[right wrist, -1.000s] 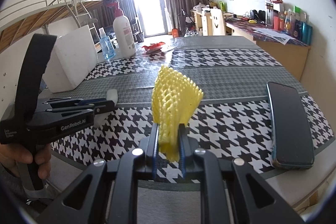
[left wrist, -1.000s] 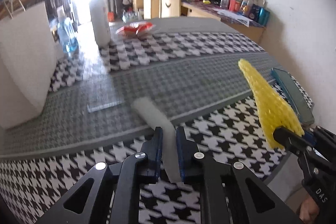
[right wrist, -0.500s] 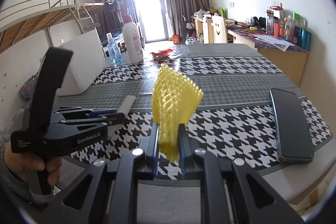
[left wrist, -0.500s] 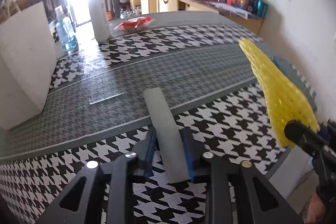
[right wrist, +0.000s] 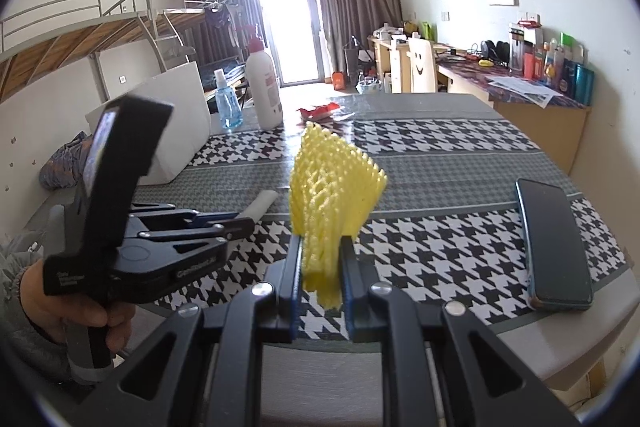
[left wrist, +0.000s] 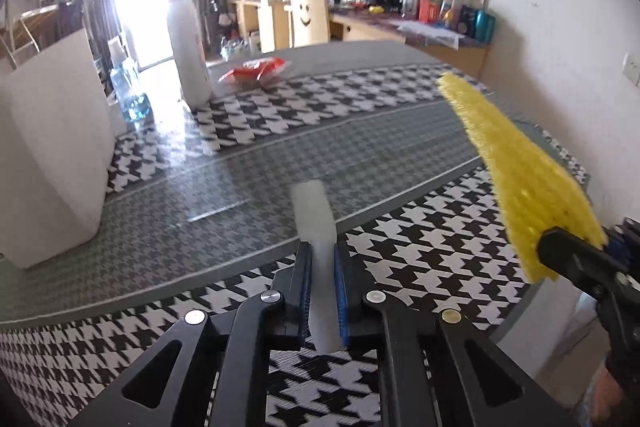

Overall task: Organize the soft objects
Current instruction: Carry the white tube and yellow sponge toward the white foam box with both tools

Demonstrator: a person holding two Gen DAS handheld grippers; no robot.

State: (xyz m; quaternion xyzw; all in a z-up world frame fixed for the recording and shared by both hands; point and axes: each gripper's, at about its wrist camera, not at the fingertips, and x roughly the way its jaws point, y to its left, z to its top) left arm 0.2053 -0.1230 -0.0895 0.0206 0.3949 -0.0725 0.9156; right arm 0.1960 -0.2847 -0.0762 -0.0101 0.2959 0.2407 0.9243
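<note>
My left gripper (left wrist: 322, 291) is shut on a pale grey-white foam strip (left wrist: 314, 223) that sticks forward above the houndstooth table (left wrist: 248, 155). My right gripper (right wrist: 320, 259) is shut on a yellow foam net sleeve (right wrist: 328, 187) that fans upward above the table's near edge. In the left wrist view the yellow net (left wrist: 516, 171) and the right gripper (left wrist: 576, 259) are at the right. In the right wrist view the left gripper (right wrist: 240, 223) with the foam strip (right wrist: 262, 203) is at the left, held by a hand.
A large white foam block (left wrist: 52, 163) stands at the table's left. A white pump bottle (left wrist: 188, 55), a blue spray bottle (left wrist: 130, 95) and a red packet (left wrist: 256, 71) are at the far side. A dark phone (right wrist: 552, 243) lies near the right edge.
Both grippers have risen a little and stayed shut on their objects. The foam strip now points more straight ahead in the left wrist view.
</note>
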